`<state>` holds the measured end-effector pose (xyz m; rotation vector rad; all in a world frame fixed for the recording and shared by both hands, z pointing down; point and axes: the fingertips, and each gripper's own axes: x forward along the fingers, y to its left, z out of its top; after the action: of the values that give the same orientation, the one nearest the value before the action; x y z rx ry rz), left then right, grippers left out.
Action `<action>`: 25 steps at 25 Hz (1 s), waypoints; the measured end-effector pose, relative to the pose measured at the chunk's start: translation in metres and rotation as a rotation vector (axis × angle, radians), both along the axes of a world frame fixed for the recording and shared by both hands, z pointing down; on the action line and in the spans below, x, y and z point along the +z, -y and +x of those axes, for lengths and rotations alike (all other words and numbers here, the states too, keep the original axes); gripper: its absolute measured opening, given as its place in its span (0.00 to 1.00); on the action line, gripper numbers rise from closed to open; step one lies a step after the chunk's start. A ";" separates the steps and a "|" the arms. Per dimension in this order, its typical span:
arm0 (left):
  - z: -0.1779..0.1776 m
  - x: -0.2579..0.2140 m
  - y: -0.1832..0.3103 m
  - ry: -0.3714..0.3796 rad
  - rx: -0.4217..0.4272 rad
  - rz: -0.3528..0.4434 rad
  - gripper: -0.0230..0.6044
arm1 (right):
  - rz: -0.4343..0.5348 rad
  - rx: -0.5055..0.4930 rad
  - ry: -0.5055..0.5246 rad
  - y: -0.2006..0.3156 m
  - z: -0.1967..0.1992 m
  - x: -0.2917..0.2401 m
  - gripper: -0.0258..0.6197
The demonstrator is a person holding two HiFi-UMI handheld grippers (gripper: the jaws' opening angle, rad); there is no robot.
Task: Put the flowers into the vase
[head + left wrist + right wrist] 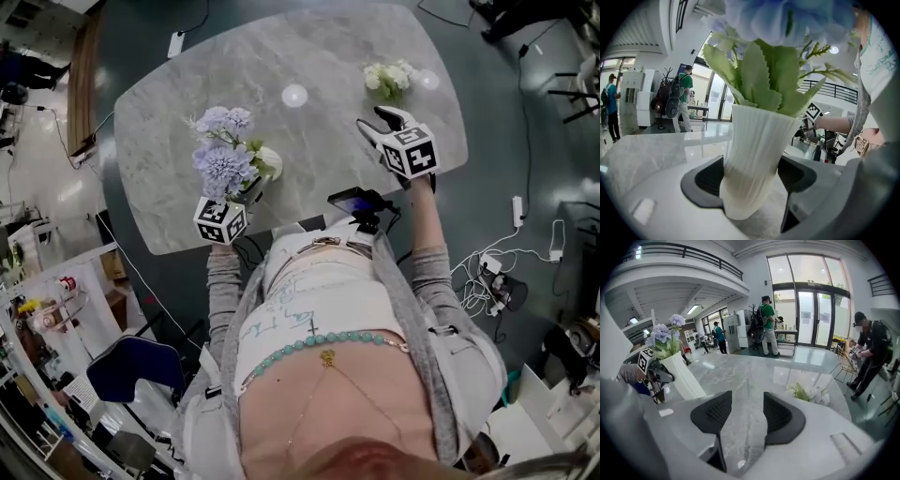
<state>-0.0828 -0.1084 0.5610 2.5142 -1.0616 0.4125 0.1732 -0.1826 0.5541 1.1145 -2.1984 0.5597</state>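
No words or numbers can be read. Teal lettering on the person's shirt (309,314) is too warped; the right gripper's (377,124) cube bears only square markers.

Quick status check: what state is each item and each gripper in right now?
vase: gripped low on its body, purple flowers standing in it
white flowers: lying on the table, outside the vase
left gripper: shut on the vase
right gripper: open, nothing between its jaws
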 end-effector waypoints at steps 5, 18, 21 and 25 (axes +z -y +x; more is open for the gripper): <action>0.000 0.001 0.001 -0.009 -0.012 -0.002 0.60 | 0.009 0.104 0.011 0.020 0.030 0.026 0.42; -0.001 0.000 0.002 -0.034 -0.027 0.002 0.60 | -0.091 0.242 -0.117 0.046 0.097 0.102 0.47; -0.001 -0.001 0.002 -0.044 -0.035 0.007 0.61 | -0.104 0.264 -0.137 0.051 0.107 0.109 0.49; -0.001 -0.001 0.001 -0.056 -0.042 0.003 0.61 | -0.125 0.316 -0.125 0.060 0.119 0.112 0.49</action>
<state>-0.0834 -0.1098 0.5601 2.4859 -1.0924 0.3264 0.2923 -0.2431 0.6663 1.3995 -1.8663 0.7293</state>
